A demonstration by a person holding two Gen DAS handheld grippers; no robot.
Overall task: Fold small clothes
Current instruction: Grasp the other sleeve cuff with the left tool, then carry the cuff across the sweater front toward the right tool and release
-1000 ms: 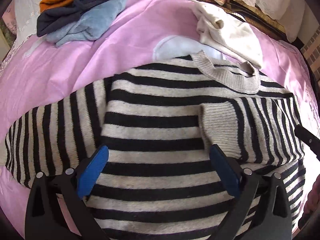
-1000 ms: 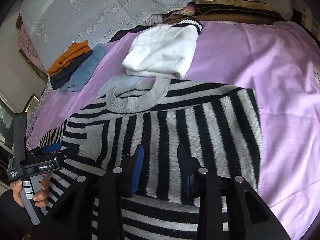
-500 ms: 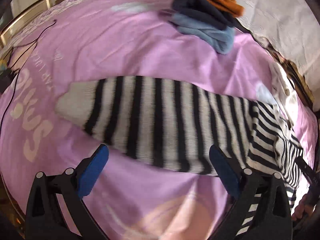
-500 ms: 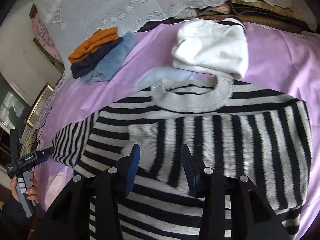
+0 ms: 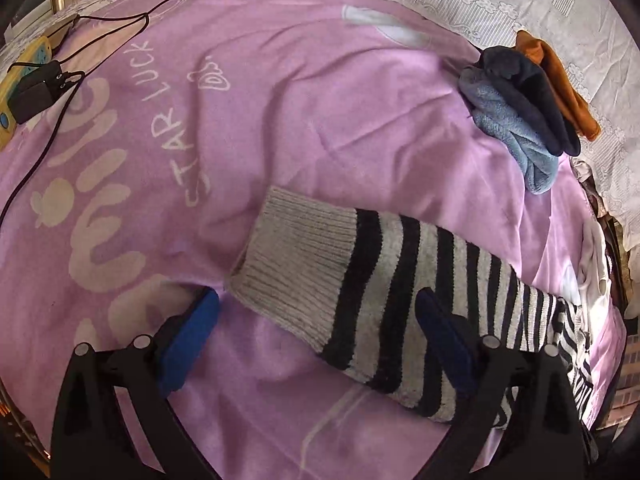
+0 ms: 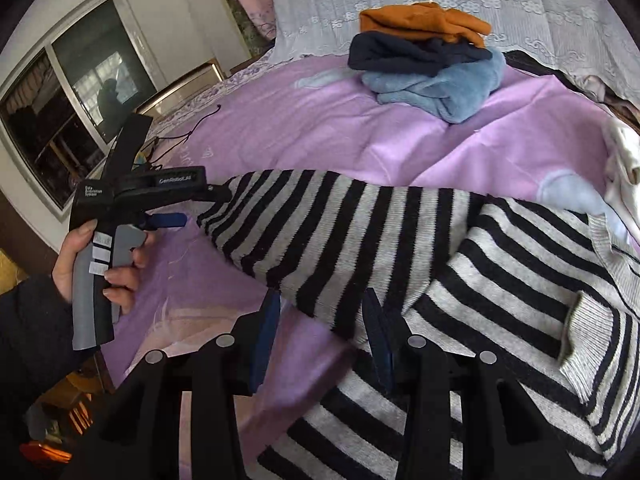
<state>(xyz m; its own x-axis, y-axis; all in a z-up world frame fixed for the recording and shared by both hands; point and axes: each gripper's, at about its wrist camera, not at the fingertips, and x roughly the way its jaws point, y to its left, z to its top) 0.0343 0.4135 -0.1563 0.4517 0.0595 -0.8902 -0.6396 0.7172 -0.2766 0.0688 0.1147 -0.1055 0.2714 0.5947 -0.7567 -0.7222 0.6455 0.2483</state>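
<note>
The left tool [image 5: 316, 336] is hovering over the ribbed cuff of the striped sweater [image 6: 500, 280], its jaws wide and closing, gripping nothing. The right tool [image 6: 320, 332] is sitting half open above the outstretched sleeve [image 5: 400, 292], empty. The sweater is lying flat on the pink bed sheet [image 5: 280, 100], with folded clothes [image 6: 432, 64] stacked well beyond.
</note>
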